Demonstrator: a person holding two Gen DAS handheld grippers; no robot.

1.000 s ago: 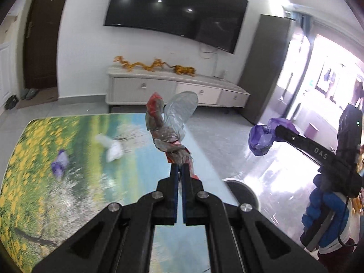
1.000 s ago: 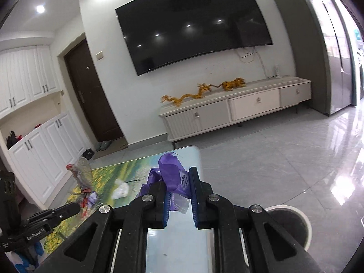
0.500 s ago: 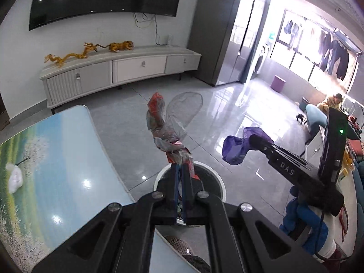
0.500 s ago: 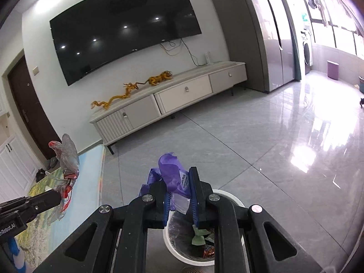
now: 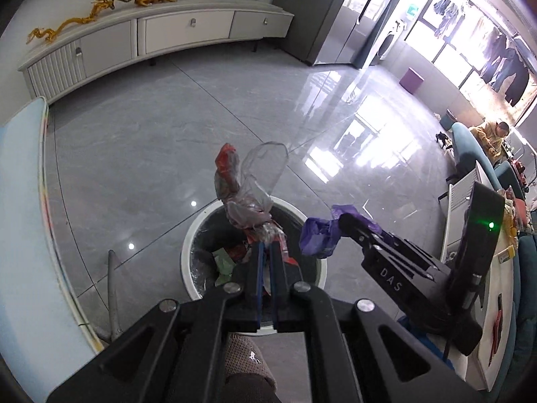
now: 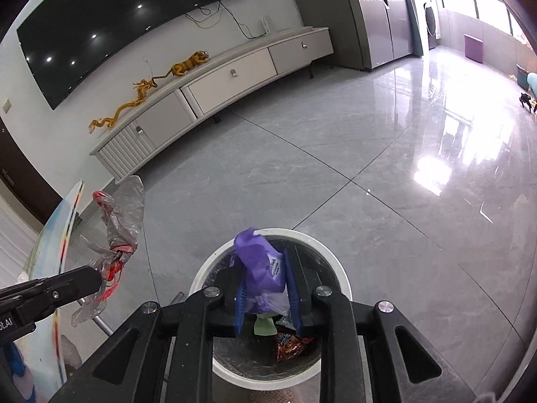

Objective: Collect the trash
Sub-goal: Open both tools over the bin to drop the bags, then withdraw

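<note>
A grey tiled floor [image 6: 335, 174] fills most of both views, glossy with window glare toward three o'clock in the right wrist view. Along the far wall at eleven o'clock runs a long white TV cabinet [image 6: 214, 84] with a dark television [image 6: 110, 16] above it and a golden dragon ornament [image 6: 141, 94] lying on its top. The edge of a table [image 5: 23, 221] with a printed top shows at nine o'clock in the left wrist view. On the floor stands a round white trash bin [image 6: 342, 282] with a dark liner, sitting at six o'clock in both views, with a green scrap and a red snack wrapper [image 6: 290, 342] already inside. The left gripper [image 5: 265, 252] is clamped on a clear plastic bag with red print [image 5: 245, 194], its jaws nearly together; the bag stands up from the fingertips over the bin's opening in the left wrist view, though the right wrist view shows it at nine o'clock, beside the bin's rim. The right gripper [image 6: 265, 265] is closed around a crumpled purple wrapper [image 6: 260, 262] bearing a small white label, held directly above the bin's mouth, not touching the rubbish below.
</note>
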